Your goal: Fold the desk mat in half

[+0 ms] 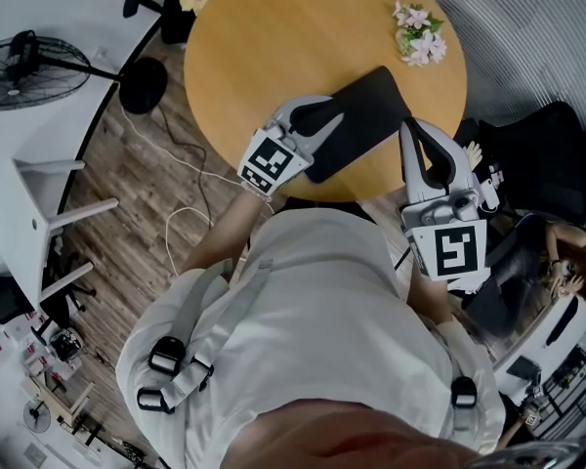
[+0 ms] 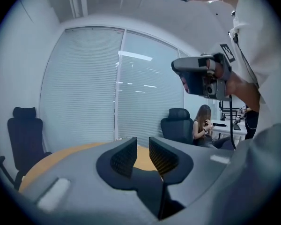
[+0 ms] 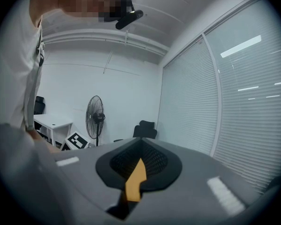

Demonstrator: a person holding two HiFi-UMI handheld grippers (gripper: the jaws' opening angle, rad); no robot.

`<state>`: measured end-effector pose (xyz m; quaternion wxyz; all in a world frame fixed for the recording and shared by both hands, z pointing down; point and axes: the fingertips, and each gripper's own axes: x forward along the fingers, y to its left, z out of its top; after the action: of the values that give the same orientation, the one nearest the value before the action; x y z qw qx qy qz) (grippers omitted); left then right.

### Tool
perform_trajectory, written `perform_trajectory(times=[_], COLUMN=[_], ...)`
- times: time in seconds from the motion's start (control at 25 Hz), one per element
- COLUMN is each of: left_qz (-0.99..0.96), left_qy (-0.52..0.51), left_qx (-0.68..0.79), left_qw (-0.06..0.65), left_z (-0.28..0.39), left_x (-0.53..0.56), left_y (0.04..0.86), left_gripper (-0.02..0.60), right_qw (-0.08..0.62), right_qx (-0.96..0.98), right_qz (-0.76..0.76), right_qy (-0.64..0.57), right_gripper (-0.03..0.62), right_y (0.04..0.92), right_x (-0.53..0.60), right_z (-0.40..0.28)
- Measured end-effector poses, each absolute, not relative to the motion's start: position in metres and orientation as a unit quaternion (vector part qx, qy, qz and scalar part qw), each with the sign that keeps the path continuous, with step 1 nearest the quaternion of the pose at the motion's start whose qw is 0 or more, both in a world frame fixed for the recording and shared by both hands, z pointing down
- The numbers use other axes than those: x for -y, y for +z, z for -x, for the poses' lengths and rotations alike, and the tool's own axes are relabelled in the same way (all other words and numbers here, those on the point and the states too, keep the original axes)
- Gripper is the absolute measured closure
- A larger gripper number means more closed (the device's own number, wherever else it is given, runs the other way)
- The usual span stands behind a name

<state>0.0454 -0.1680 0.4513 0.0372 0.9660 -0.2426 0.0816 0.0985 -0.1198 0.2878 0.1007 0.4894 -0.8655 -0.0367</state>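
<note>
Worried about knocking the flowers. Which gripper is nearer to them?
Right. The right gripper is at the near table edge, toward the flowers; the left gripper is farther off, over the desk mat.

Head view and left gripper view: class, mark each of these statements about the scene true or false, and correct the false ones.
The desk mat lies on the round table. True.
The flowers rest on the mat. False: they lie on bare table, apart from it.
The left gripper has its jaws apart, empty. True.
The fan stands on the table. False: it stands on the floor.
</note>
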Motion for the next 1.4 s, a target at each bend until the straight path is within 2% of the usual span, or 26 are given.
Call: perform_trajectory(times=[0.76, 1.4], left_qz=[-0.943, -0.920], left_qy=[-0.037, -0.066], left_qx=[0.329, 0.385], left_qw=[0.026, 0.016], left_z=[0.001, 0.034], left_x=[0.170, 0.161], left_y=[0.311, 0.260], left_gripper=[0.520, 0.566], right_qw=[0.105, 0.104], right_qx=[0.867, 0.870], right_qz=[-0.486, -0.480], right_qy=[-0.041, -0.046], right_gripper=[0.589, 0.589], right_y=[0.281, 0.272], right_x=[0.122, 0.125], right_z=[-0.097, -0.094])
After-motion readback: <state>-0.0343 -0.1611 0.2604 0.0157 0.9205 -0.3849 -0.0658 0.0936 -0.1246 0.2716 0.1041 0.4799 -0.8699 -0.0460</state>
